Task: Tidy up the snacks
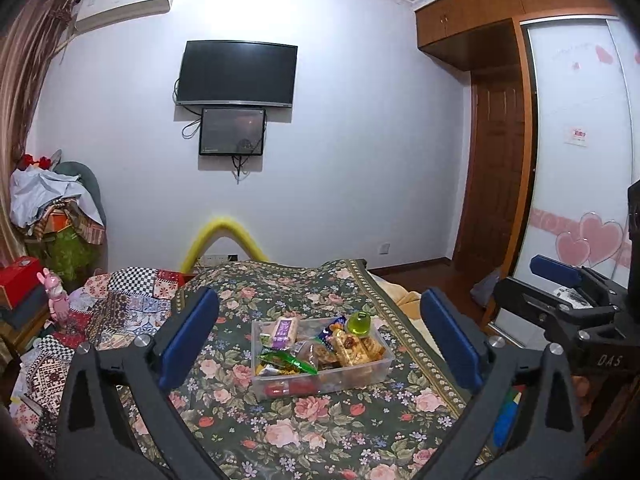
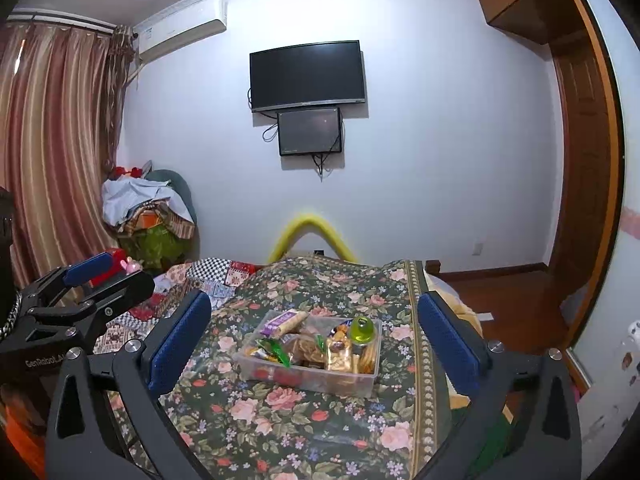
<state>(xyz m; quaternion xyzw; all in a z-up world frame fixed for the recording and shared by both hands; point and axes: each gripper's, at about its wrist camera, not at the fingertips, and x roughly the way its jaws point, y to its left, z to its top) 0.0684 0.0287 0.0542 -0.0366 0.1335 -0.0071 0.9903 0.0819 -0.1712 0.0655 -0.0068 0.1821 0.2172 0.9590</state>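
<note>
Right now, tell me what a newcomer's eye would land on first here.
First, the clear plastic bin heaped with snacks, sitting mid-table on the floral tablecloth, a green jelly cup at its far right corner. Next, the open left hand-held gripper and right hand-held gripper framing it. Behind, a black TV hangs on the wall.

We see a pale wall with a dark television [image 1: 237,74] at upper center, an air conditioner [image 1: 124,2] upper left, striped curtains [image 2: 52,144] left, and a wooden wardrobe [image 1: 480,20] upper right.
</note>
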